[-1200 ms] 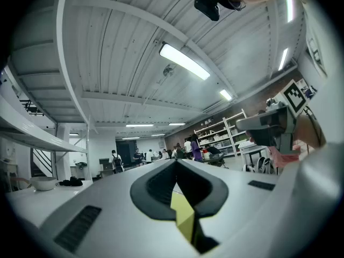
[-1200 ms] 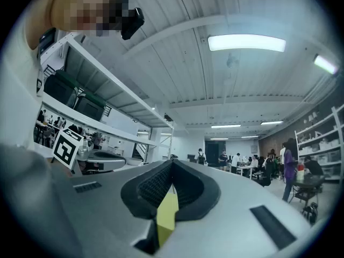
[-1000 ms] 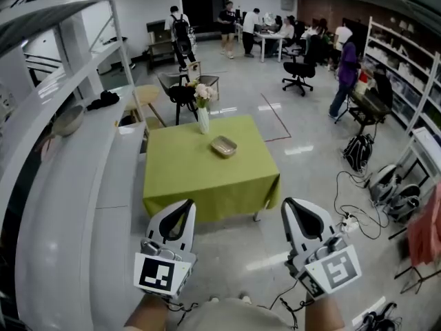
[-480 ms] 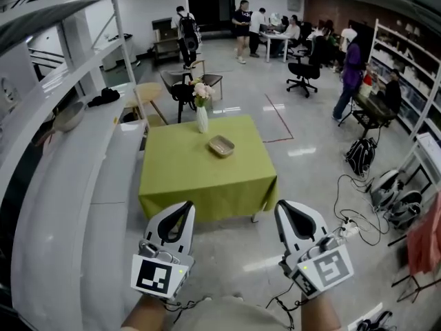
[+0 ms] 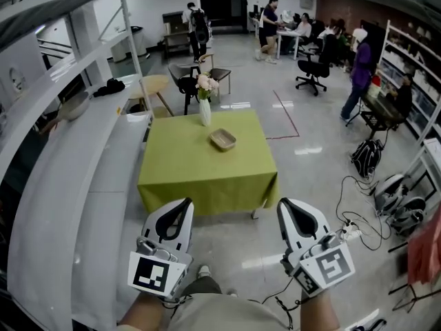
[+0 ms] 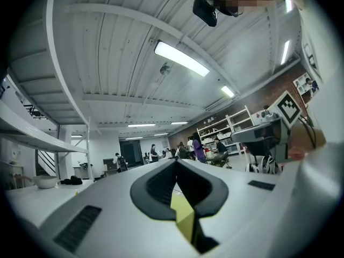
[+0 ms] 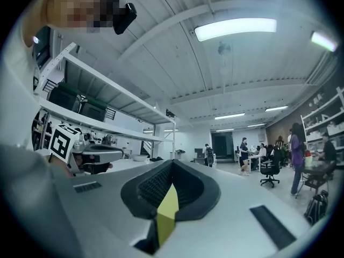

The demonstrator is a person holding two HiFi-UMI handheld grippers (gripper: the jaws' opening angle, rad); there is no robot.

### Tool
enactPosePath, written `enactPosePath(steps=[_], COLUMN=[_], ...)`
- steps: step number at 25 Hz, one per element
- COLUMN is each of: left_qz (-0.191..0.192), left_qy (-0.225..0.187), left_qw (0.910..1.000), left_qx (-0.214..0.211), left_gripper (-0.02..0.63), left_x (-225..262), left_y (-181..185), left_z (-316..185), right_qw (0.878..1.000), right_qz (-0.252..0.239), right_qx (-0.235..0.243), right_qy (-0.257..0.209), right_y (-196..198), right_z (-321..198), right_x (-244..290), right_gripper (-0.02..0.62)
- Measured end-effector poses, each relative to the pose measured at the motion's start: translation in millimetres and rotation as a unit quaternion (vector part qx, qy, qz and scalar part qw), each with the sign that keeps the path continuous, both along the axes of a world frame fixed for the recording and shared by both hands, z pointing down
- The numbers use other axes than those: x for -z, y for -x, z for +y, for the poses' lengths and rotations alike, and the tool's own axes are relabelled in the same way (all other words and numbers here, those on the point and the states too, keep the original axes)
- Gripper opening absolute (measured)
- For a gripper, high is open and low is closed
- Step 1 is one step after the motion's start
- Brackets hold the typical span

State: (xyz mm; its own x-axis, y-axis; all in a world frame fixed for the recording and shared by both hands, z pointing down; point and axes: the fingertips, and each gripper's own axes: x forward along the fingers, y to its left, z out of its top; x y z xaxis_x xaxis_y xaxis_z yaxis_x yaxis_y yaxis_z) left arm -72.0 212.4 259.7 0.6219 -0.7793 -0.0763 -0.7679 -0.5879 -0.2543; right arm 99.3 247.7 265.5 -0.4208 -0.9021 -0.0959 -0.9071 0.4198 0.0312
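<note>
Both grippers are held up in front of the person, side by side, well short of a table with a green cloth [image 5: 207,171]. My left gripper [image 5: 183,205] is shut with nothing between its jaws; in the left gripper view its jaws [image 6: 174,164] meet in a line and point at the ceiling. My right gripper [image 5: 285,205] is shut and empty too, with its black pads [image 7: 156,184] pressed together. On the table stand a white vase of flowers [image 5: 205,107] and a small shallow basket [image 5: 222,140].
Long white shelves [image 5: 62,178] run along the left, with a bowl [image 5: 72,107] on one. Chairs [image 5: 187,85] stand behind the table. Cables and bags [image 5: 375,185] lie on the floor at right. Several people [image 5: 358,67] are at the back.
The view has crept forward toward the green table, and a foot now shows below between the grippers. Both grippers stay shut and level.
</note>
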Motion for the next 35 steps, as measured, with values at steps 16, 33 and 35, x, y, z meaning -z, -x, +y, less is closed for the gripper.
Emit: enactPosePath(steps=[16, 33, 35], left_qz=[-0.002, -0.017, -0.016], left_qy=[0.021, 0.052, 0.059], left_qw=[0.9998, 0.9983, 0.9979], left_qx=[0.001, -0.020, -0.021], left_gripper=[0.006, 0.006, 0.006], left_x=[-30, -47, -49], left_y=[-13, 4, 7], left_z=[-82, -310, -342], right_qw=[1.000, 0.998, 0.997], right_qz=[-0.001, 0.017, 0.016], right_qx=[0.015, -0.005, -0.015], right_qy=[0.017, 0.068, 0.077], right_y=[-3, 20, 17], right_z=[-84, -315, -347], right_x=[-26, -40, -41], right_gripper=[0.006, 0.006, 0.006])
